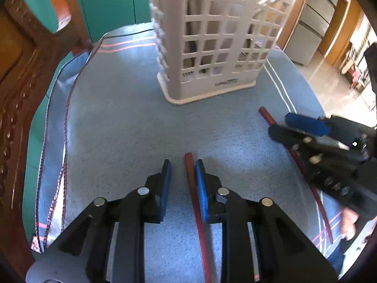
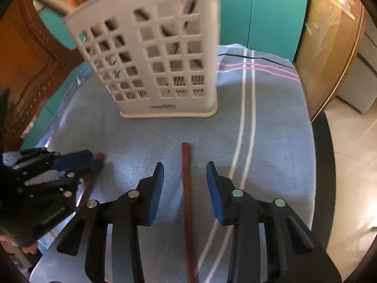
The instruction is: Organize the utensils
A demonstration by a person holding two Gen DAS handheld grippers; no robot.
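Working the pick-up step, judging by the layout: straddling the first chopstick [image 1: 196, 212] with the left gripper [image 1: 183, 165], keeping the jaws narrow but not clamped, with one blue pad [image 1: 201, 188] lying against the stick and the other standing clear of it. Hovering the right gripper [image 2: 185, 167] over the second chopstick [image 2: 187, 200], holding the jaws wider, touching it on neither side and leaving a plain gap to each pad. Leaving both red-brown sticks apparently flat on the blue towel [image 1: 117, 129] covering the tabletop, well apart from each other, pointing roughly toward the white perforated utensil holder [image 1: 212, 47] standing upright beyond them. Seeing dark shapes through the holder's grid, probably utensils already inside, though not clearly enough to name. Judging neither chopstick as gripped yet, so counting both as still to be stowed. Calling next, most likely, for centring each stick between its pads, closing firmly on the shaft, lifting clear of the towel, tipping toward upright and lowering through the open top of the holder. Watching for a thin stick rolling or slipping out of a loose pinch, and for the towel pile snagging a tip.
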